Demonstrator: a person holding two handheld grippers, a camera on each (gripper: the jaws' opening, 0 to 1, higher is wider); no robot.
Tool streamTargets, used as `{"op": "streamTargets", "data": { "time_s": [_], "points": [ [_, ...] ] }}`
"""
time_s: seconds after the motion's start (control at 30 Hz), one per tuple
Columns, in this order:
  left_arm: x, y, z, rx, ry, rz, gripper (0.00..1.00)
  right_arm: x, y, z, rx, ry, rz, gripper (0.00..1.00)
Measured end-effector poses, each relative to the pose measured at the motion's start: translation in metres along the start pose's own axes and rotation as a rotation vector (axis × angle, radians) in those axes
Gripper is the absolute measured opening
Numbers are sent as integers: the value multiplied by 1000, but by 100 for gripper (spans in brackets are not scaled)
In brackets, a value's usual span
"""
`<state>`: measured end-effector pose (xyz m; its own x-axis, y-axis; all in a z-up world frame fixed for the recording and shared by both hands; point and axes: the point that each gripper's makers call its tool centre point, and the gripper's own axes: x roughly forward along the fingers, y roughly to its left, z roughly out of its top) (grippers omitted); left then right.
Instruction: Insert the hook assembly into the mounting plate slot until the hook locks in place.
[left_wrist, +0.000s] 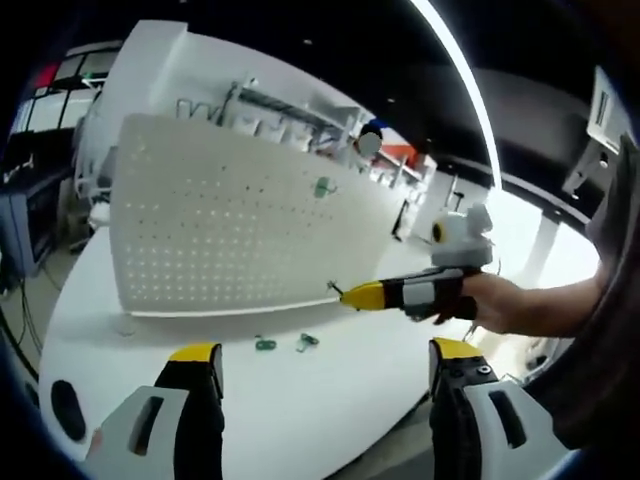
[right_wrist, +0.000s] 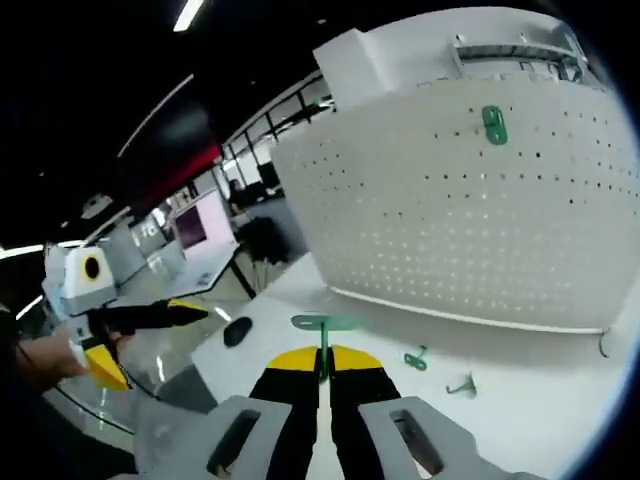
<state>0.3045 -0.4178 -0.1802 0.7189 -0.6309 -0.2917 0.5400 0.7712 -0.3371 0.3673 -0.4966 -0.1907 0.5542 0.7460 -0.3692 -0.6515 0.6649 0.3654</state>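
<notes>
Yellow-tipped jaws of the right gripper (right_wrist: 322, 372) pinch a slim green hook (right_wrist: 322, 338), its flat crossbar topping a thin stem, just above the white table (right_wrist: 540, 420). Behind stands the pegboard (right_wrist: 480, 230), one green hook (right_wrist: 493, 124) already mounted. Two loose hooks (right_wrist: 440, 371) lie at its foot. Left gripper (left_wrist: 325, 365) gapes wide, holding nothing.

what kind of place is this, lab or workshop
Probably a lab or open-plan work hall: a white pegboard stands on a white table, green hooks lie loose, and desks and ceiling strip lights sit behind.
</notes>
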Motion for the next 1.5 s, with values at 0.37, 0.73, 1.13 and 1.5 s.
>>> {"op": "streamTargets", "data": {
  "time_s": [0.37,0.73,1.13,1.5],
  "points": [
    [3,-2,14,37,-35,-20,72,-10,35,1,213,-17,137,1],
    [3,-2,21,80,-67,-31,63,-12,69,-7,471,12,284,1],
    [-2,-7,30,112,-107,-81,40,-14,90,-18,783,52,457,1],
    [1,-21,29,133,-99,-149,23,-15,101,-17,832,83,515,1]
  ]
}}
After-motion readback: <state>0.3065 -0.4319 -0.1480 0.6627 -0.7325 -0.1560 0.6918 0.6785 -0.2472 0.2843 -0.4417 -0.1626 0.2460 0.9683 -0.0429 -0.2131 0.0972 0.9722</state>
